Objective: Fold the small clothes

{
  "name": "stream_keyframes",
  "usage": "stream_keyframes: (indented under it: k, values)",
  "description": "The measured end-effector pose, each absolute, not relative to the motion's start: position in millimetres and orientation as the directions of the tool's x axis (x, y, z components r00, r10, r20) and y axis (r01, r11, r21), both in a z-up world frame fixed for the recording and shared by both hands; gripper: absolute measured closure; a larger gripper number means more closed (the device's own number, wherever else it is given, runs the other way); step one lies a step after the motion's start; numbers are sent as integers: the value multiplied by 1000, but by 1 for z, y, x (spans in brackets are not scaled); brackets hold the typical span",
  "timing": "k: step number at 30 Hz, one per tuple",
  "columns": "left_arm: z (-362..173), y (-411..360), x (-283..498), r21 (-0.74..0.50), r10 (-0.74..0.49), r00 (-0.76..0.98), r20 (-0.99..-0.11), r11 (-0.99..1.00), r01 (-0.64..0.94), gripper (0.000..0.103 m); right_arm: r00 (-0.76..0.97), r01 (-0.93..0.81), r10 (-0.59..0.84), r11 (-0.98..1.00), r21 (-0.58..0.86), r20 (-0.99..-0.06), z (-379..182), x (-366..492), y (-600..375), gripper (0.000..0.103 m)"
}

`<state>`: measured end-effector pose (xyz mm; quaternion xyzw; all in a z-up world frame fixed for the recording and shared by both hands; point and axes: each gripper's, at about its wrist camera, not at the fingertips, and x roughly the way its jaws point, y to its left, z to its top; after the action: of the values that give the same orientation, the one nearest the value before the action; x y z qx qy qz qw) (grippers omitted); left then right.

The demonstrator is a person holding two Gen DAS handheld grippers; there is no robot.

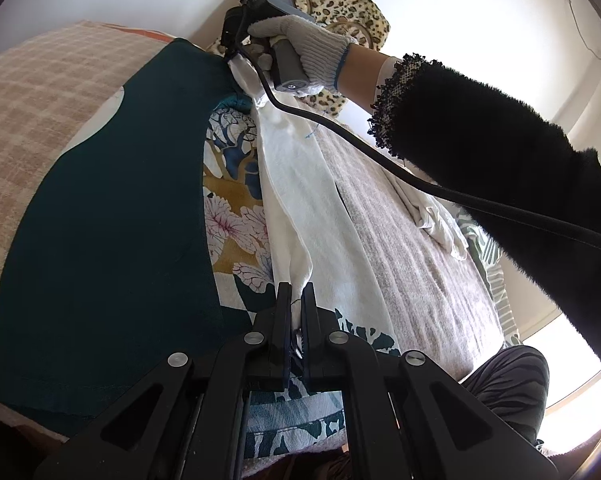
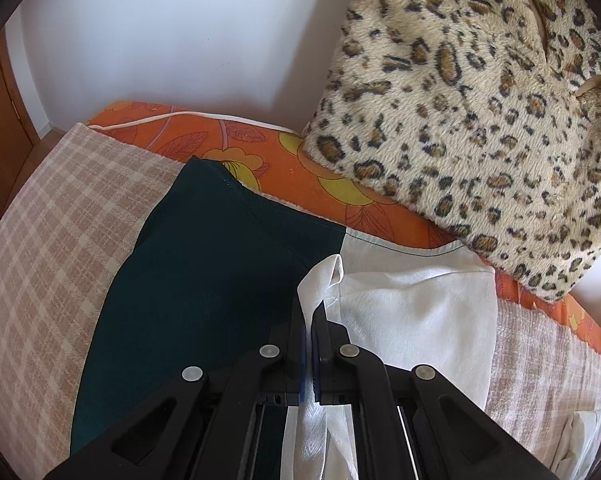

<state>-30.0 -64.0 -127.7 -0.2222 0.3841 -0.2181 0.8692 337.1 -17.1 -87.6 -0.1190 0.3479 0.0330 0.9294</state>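
White cloth (image 1: 296, 216) hung stretched between the left gripper (image 1: 297, 300) and right gripper (image 2: 310, 320), both jaws clenched on it, above a green garment (image 2: 204, 280) on the bed (image 2: 52, 208).

Leopard-print plush blanket (image 2: 480, 120) piled against white wall (image 2: 160, 32), over orange floral sheet (image 2: 204, 144) and beige plaid cover (image 2: 56, 216).

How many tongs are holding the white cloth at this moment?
2. The left tongs pinch the near end of the white cloth; the right tongs pinch its far end. Nothing else grips it.
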Motion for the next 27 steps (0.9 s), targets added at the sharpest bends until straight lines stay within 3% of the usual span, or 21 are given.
stream_keyframes:
  k: [2,3,8,13,20,27]
  values:
    - [-126,-64,-33,-538,-540,601,-590,817,207,96,749,-167,7,970,-179,-662,-85,336,-16,81]
    - [-123,-64,-35,-529,-535,602,-593,822,209,92,756,-179,31,971,-161,-654,-80,332,-17,62]
    - [-98,-54,-49,-463,-497,648,-577,853,242,71,811,-231,175,972,-30,-558,-39,283,-49,59]
    - [-74,-20,-57,-391,-449,683,-576,885,252,70,838,-231,246,969,91,-486,-25,213,-106,59]
    - [-74,45,-28,-328,-362,656,-662,927,181,69,815,-210,233,972,103,-530,-86,94,-167,58]
    - [-95,72,-6,-359,-376,585,-719,921,151,69,733,-229,284,959,169,-618,-169,9,-194,58]
